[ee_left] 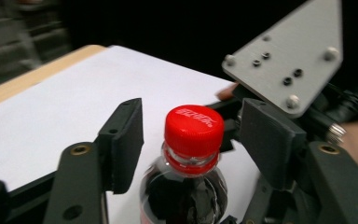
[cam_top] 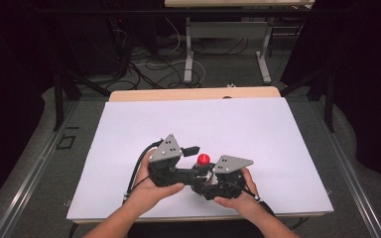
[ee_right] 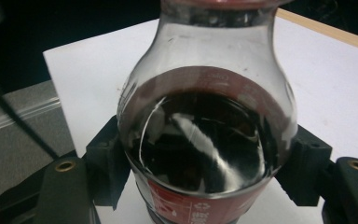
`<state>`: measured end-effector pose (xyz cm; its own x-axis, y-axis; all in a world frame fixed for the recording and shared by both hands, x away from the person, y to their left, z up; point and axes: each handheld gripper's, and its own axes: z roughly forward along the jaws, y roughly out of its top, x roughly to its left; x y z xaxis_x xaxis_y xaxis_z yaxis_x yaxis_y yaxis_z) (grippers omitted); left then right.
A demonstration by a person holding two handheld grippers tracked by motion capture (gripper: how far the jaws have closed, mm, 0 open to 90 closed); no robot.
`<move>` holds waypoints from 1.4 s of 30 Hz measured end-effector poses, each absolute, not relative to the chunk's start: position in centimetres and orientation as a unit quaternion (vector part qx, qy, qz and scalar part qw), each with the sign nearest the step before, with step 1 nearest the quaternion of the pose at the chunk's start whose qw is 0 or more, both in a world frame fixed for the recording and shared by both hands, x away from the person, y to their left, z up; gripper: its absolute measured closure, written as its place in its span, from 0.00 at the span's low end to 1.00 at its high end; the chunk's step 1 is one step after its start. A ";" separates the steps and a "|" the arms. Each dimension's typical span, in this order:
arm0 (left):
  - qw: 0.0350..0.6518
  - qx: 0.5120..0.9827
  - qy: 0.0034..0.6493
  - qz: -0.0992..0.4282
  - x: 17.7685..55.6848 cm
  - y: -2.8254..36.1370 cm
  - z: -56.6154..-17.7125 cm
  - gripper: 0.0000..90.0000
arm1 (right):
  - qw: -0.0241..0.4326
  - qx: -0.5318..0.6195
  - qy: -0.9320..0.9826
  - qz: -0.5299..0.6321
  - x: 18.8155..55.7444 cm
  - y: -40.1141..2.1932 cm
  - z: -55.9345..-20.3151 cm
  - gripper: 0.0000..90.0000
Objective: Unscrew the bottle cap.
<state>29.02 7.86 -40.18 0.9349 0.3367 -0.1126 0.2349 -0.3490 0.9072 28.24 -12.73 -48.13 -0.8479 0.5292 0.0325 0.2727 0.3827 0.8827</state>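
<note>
A small clear bottle (ee_right: 205,130) of dark drink with a red label stands upright on the white table sheet (cam_top: 258,134). My right gripper (ee_right: 207,158) is shut on its body, both black pads (ee_right: 106,161) pressing the sides. Its red screw cap (ee_left: 194,126) sits between the jaws of my left gripper (ee_left: 196,136), with a gap showing on each side, so this gripper is open around the cap. In the high view the cap (cam_top: 203,159) shows between the left gripper (cam_top: 194,159) and the right gripper (cam_top: 204,178), near the table's front edge.
The right gripper's grey three-cornered plate (ee_left: 289,60) sits close behind the cap. The white sheet stretches far and to both sides. Its wooden back edge (cam_top: 193,94) borders a dark floor with cables and table legs (cam_top: 188,54).
</note>
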 end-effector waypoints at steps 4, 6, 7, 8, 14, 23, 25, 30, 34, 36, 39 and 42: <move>0.541 0.824 0.165 0.027 29.2 8.1 -39.9 0.53 | 0.125 0.232 0.826 0.499 27.9 -12.3 -48.2 0.33; 0.534 0.829 0.163 0.023 29.4 8.2 -39.9 0.58 | 0.122 0.225 0.830 0.495 27.8 -12.1 -48.3 0.32; 0.532 0.831 0.162 0.023 29.5 8.2 -39.9 0.60 | 0.118 0.226 0.829 0.498 27.8 -12.1 -48.3 0.32; 0.530 0.833 0.159 0.029 29.5 8.3 -40.0 0.62 | 0.121 0.224 0.830 0.496 27.8 -12.1 -48.3 0.33; 0.527 0.833 0.164 0.040 29.5 8.3 -40.2 0.68 | 0.124 0.224 0.828 0.499 27.9 -12.1 -48.4 0.33; 0.539 0.813 0.205 0.084 29.3 7.4 -39.6 0.68 | 0.131 0.249 0.823 0.493 28.2 -12.3 -48.6 0.33; 0.539 0.811 0.209 0.090 29.5 7.3 -39.3 0.68 | 0.131 0.252 0.822 0.494 28.3 -12.5 -48.7 0.33; 0.541 0.801 0.230 0.112 30.1 7.8 -39.2 0.68 | 0.139 0.263 0.816 0.495 28.7 -13.0 -48.6 0.33; 0.541 0.795 0.247 0.124 30.7 8.6 -39.8 0.68 | 0.148 0.278 0.809 0.496 29.3 -13.5 -48.5 0.33; 0.541 0.790 0.258 0.128 30.9 9.1 -40.1 0.68 | 0.151 0.284 0.809 0.493 29.6 -13.7 -48.5 0.33; 0.537 0.787 0.271 0.136 31.2 9.7 -40.6 0.68 | 0.161 0.290 0.806 0.491 30.0 -13.9 -48.5 0.33; 0.539 0.782 0.281 0.137 31.5 10.5 -41.0 0.68 | 0.168 0.289 0.805 0.491 30.5 -13.9 -48.4 0.33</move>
